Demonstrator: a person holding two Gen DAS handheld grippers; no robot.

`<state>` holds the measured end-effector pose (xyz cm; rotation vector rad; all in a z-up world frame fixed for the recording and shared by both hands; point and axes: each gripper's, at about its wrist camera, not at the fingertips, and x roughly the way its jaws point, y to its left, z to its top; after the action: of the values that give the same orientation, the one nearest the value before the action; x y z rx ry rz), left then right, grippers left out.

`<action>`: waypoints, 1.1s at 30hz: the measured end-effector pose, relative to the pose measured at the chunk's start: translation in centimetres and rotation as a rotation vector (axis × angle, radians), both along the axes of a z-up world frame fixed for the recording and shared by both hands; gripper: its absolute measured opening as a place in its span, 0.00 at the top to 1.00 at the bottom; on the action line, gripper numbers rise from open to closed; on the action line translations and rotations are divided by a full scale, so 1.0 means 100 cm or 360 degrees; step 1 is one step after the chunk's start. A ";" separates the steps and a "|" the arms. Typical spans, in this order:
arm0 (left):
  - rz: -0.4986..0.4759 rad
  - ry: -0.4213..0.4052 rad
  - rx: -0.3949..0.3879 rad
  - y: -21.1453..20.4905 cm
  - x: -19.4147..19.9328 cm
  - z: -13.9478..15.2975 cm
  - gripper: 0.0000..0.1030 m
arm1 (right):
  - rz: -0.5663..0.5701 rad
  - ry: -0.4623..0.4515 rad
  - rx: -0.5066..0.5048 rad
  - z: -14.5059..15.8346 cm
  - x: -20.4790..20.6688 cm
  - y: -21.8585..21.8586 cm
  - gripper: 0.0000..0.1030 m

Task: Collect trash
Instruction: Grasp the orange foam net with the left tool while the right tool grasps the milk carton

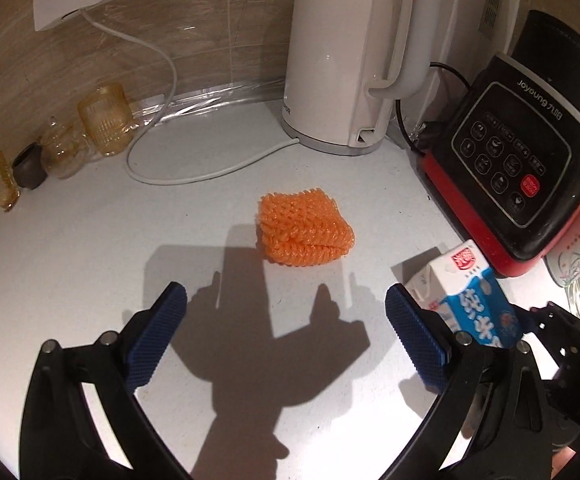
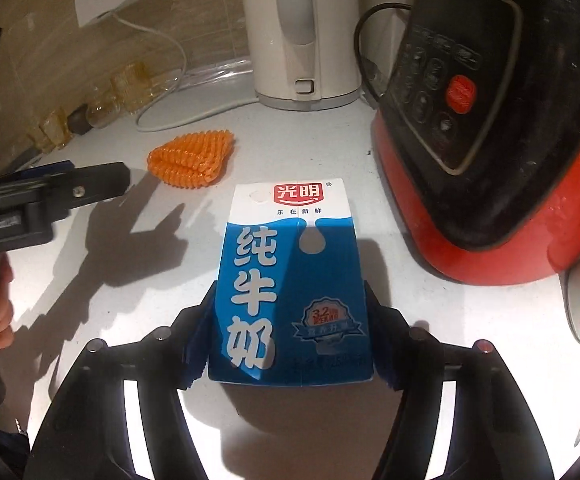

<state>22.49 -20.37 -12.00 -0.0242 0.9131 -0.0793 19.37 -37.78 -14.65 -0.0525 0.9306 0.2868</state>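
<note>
Right gripper [image 2: 290, 340] clamped on carton [image 2: 290, 280] sides, ready to lift. Left gripper [image 1: 286, 340] spread wide, empty, net [image 1: 304, 232] just ahead of its jaws, likely next grab.

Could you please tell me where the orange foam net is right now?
The orange foam net lies on the white counter, centred in the left wrist view ahead of the open left tongs, between the white kettle and the milk carton.

White counter [image 1: 70, 240], tan wood-look wall [image 1: 18, 64], hard shadows
</note>
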 end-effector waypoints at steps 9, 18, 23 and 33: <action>0.0020 0.0041 -0.0033 -0.019 0.037 -0.019 0.08 | -0.0077 -0.0098 -0.0010 0.025 -0.047 -0.024 0.36; 0.0051 0.0104 0.0076 -0.041 0.072 -0.041 0.33 | -0.0113 -0.0107 0.0032 0.028 -0.066 -0.042 0.36; 0.0059 0.0097 0.0154 -0.044 0.075 -0.049 0.49 | -0.0118 -0.0101 0.0051 0.028 -0.063 -0.045 0.36; 0.0025 0.0031 0.0187 -0.035 0.055 -0.033 0.65 | -0.0116 -0.0113 0.0052 0.035 -0.071 -0.036 0.36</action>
<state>28.02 -23.89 -15.30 0.0770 0.9358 -0.0105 12.25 -41.38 -11.13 0.0012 0.8552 0.2313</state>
